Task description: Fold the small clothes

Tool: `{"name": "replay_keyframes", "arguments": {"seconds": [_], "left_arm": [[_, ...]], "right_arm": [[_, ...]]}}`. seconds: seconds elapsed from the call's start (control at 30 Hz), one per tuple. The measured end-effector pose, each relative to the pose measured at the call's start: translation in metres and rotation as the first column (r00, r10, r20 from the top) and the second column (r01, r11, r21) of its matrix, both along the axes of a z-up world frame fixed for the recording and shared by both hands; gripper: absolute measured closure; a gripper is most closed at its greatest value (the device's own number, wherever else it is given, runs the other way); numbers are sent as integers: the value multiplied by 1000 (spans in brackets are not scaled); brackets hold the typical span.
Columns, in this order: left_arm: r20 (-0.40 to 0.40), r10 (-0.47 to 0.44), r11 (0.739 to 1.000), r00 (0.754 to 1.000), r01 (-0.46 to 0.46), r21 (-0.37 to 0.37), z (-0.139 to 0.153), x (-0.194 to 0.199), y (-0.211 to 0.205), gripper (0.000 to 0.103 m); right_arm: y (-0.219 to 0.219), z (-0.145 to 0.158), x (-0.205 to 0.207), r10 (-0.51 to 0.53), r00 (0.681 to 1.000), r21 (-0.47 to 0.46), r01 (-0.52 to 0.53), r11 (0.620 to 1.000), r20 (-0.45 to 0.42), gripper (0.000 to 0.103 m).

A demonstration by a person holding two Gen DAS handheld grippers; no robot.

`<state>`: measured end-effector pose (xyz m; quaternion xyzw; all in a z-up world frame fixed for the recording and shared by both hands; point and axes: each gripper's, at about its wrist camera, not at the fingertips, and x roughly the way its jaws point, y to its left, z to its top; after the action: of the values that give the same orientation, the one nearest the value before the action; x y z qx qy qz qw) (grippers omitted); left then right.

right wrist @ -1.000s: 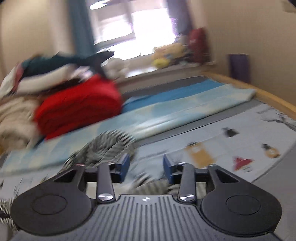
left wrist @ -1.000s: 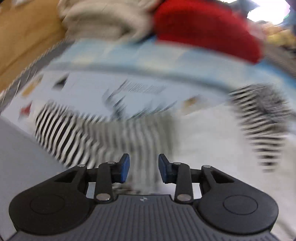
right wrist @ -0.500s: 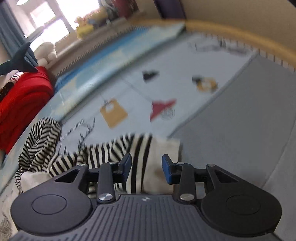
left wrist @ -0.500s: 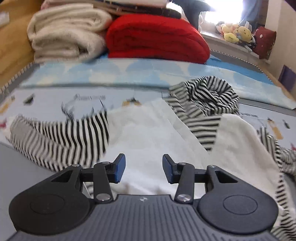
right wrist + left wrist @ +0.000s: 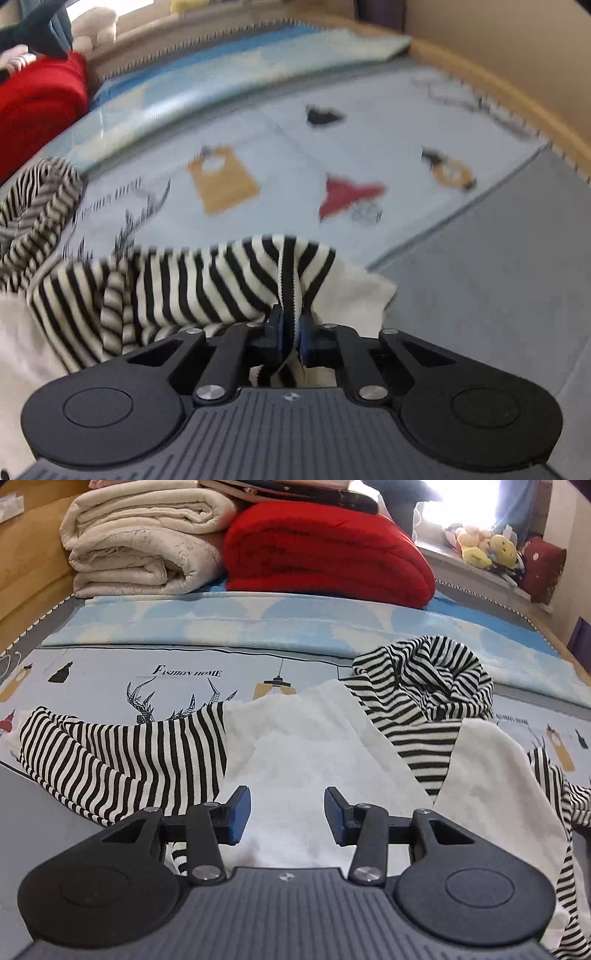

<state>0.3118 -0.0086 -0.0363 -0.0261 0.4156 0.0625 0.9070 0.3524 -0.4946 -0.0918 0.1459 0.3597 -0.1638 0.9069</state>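
Observation:
A small hooded top (image 5: 306, 753) with a white body and black-and-white striped sleeves lies spread on the printed bed sheet (image 5: 110, 675). Its striped hood (image 5: 432, 679) is bunched at the far right. My left gripper (image 5: 282, 814) hovers open over the white body, beside the left striped sleeve (image 5: 122, 757), with nothing between its pads. In the right wrist view, my right gripper (image 5: 290, 332) is shut on the striped sleeve (image 5: 207, 284) near its white cuff (image 5: 358, 295), the fabric pinched up between the blue pads.
Folded cream blankets (image 5: 147, 542) and a red blanket (image 5: 325, 550) are stacked at the back, with a light blue cloth (image 5: 240, 620) in front of them. Soft toys (image 5: 487, 546) sit on the window ledge. A wooden bed edge (image 5: 498, 96) curves along the right.
My right gripper dropped onto the striped sleeve end and shut on it. The left gripper slid over the white body and its jaws widened a little.

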Motion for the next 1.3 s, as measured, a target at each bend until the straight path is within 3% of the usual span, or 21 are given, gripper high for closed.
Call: {"name": "replay_keyframes", "arguments": {"seconds": [0.07,0.1,0.17,0.23,0.3,0.33,0.4,0.47,0.57,0.67,0.73,0.83,0.93,0.97,1.0,1.07,1.13,1.23,1.3], "left_arm": [[-2,5,1000,1000,-5,-14,2,2,2,54],[0,7,1000,1000,-7,-23,3,2,2,54],[2,1,1000,1000,-1,-27,5,2,0,54],[1,-7,1000,1000,7,-25,5,2,-2,54],[-5,-16,1000,1000,16,-27,4,2,-4,54],[-7,-13,1000,1000,12,-28,3,2,-5,54],[-17,-8,999,1000,8,-38,1,2,-5,54],[-20,-10,999,1000,9,-52,0,2,-5,54],[-27,-13,999,1000,12,-44,-3,3,-6,54],[-39,-6,999,999,4,-50,-6,4,-5,54],[-45,-3,999,999,1,-50,-8,4,-4,54],[-47,-1,999,999,-2,-49,-10,5,-2,54],[-51,5,999,999,-8,-51,-11,6,1,54],[-53,9,999,999,-11,-51,-12,7,2,54],[-54,10,999,999,-13,-52,-12,7,3,54],[-56,12,999,998,-15,-50,-13,8,4,54],[-55,16,999,998,-18,-50,-12,8,7,54],[-58,30,998,998,-33,-56,-11,8,14,54],[-56,21,998,998,-24,-60,-8,8,17,54]], "right_arm": [[-12,22,-3,-25,997,-50,29,998,80,100],[-17,39,-10,-35,986,-105,52,993,163,100],[-19,70,-32,15,931,-255,85,963,364,100],[-23,80,-53,21,882,-380,180,907,470,100],[-53,65,-58,-137,900,-287,272,918,414,97],[-74,49,-57,-249,911,-214,329,920,330,97],[-110,16,-60,-424,891,-104,442,891,161,89],[-135,-3,-74,-496,863,50,494,868,95,90],[-139,1,-90,-479,863,166,454,875,162,85],[-139,8,-98,-455,858,331,368,869,240,54],[-138,5,-90,-446,867,414,330,848,223,48],[-139,-10,-76,-488,862,448,386,807,136,48],[-135,-25,-57,-480,872,412,403,817,97,48],[-132,-26,-51,-477,874,387,410,826,90,55],[-131,-26,-46,-478,874,361,420,832,86,75],[-126,-20,-35,-480,871,282,437,854,104,92],[-125,-7,-30,-468,862,241,420,875,197,95],[-118,35,-28,-368,820,114,355,928,439,96],[-128,50,-29,-384,783,138,366,920,489,95]]}}
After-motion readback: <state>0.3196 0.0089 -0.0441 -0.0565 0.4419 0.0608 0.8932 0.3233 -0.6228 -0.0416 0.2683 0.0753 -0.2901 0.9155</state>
